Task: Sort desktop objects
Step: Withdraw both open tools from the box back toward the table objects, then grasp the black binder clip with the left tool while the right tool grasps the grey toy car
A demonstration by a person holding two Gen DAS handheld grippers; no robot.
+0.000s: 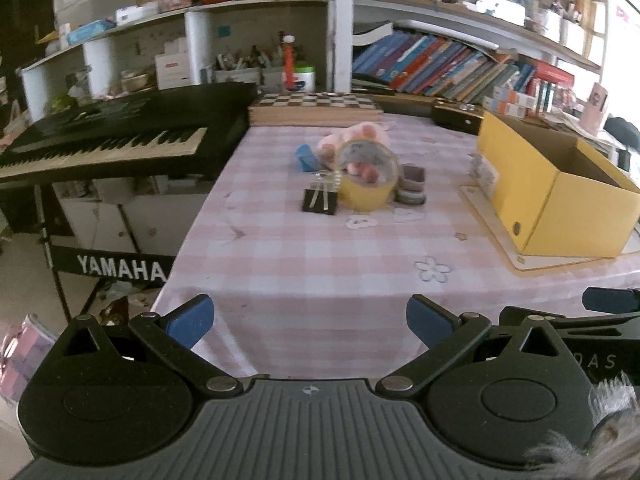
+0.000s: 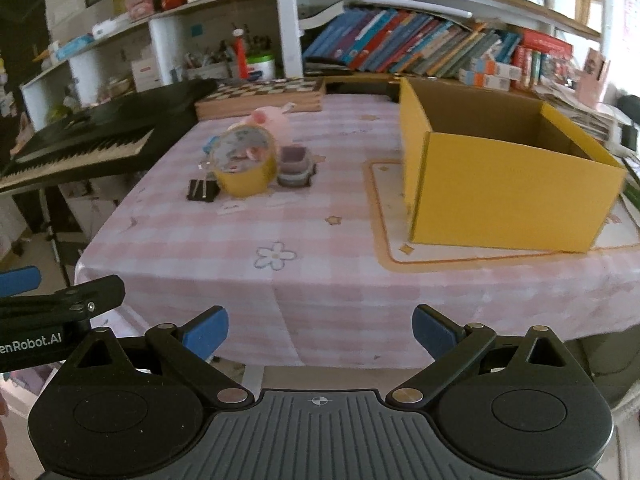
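Both tools hang empty at the bench's near edge, left tool (image 1: 310, 320) and right tool (image 2: 320, 330) spread apart; the clutter (image 2: 248, 164) sits mid-bench, left of the yellow box (image 2: 508, 196); best approach the binder clip (image 1: 319, 199) first, low and square.

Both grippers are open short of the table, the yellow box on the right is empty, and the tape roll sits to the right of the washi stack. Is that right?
One thing is off: the yellow tape roll sits to the left of the small stacked tape rolls, not the right, as the right wrist view shows. The rest holds: the left gripper and right gripper are open short of the table, and the yellow box shows nothing inside.
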